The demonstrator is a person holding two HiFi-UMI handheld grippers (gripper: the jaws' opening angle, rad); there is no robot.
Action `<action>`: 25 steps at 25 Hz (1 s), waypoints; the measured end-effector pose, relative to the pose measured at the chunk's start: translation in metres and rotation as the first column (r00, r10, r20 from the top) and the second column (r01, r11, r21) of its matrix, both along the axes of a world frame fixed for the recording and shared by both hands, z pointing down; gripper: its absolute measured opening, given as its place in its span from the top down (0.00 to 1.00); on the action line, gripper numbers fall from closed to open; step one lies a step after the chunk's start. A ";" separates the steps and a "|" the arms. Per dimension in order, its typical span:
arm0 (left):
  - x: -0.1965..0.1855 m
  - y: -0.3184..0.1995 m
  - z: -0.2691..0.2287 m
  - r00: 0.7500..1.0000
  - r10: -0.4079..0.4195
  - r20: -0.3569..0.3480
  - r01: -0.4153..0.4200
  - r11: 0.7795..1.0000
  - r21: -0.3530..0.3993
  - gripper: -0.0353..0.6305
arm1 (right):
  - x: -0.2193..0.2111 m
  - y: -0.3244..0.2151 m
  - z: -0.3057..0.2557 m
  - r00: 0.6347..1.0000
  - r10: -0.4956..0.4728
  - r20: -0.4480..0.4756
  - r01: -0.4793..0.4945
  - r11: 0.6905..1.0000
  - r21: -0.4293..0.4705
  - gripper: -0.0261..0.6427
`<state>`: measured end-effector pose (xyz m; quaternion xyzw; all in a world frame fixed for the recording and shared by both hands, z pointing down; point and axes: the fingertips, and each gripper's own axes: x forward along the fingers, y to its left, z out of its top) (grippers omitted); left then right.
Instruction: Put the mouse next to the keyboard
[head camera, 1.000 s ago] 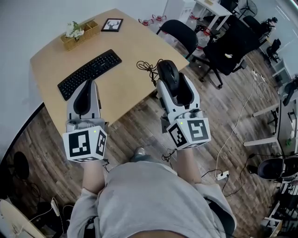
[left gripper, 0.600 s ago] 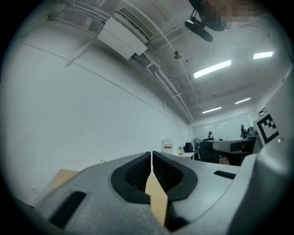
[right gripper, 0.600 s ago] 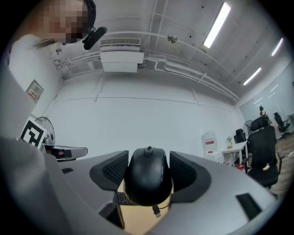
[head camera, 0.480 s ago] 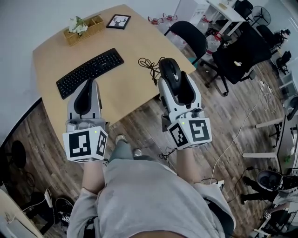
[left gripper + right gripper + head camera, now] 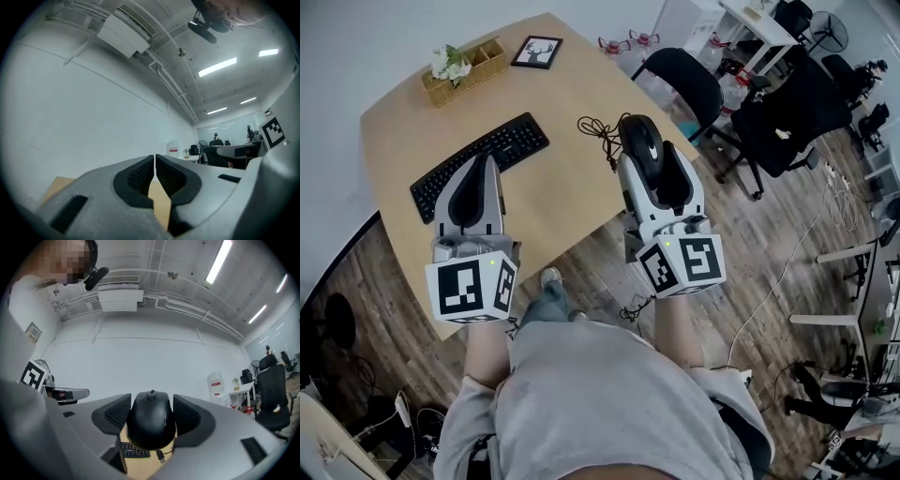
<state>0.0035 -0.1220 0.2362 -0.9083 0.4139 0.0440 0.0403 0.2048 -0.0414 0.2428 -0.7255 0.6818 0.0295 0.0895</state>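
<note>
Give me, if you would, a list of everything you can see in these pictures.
table: one, light wood, centre of the head view
keyboard: one, black, on the table's left part
mouse: one, black, held above the table's right edge
cable: one, black, bunched on the table beside the mouse
picture frame: one, black, at the table's far edge
basket of flowers: one, tan with white blooms, left of the frame
office chairs: at least two, black, right of the table
floor: wood planks
left gripper: grey, jaws together, empty
right gripper: grey, jaws on the mouse
</note>
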 end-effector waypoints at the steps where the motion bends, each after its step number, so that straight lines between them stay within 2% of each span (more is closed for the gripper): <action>1: 0.002 -0.007 -0.001 1.000 0.001 -0.001 -0.001 1.000 0.001 0.92 | 0.003 -0.007 -0.001 1.000 0.002 0.000 -0.002 1.000 0.002 0.56; 11: 0.018 -0.080 -0.003 1.000 0.009 -0.007 -0.009 1.000 -0.002 0.92 | 0.022 -0.079 -0.003 1.000 0.016 -0.006 -0.016 1.000 -0.006 0.56; 25: 0.015 -0.154 0.028 1.000 0.025 -0.004 -0.025 0.996 -0.081 0.92 | 0.033 -0.167 0.026 0.999 0.034 0.023 -0.032 0.997 -0.075 0.56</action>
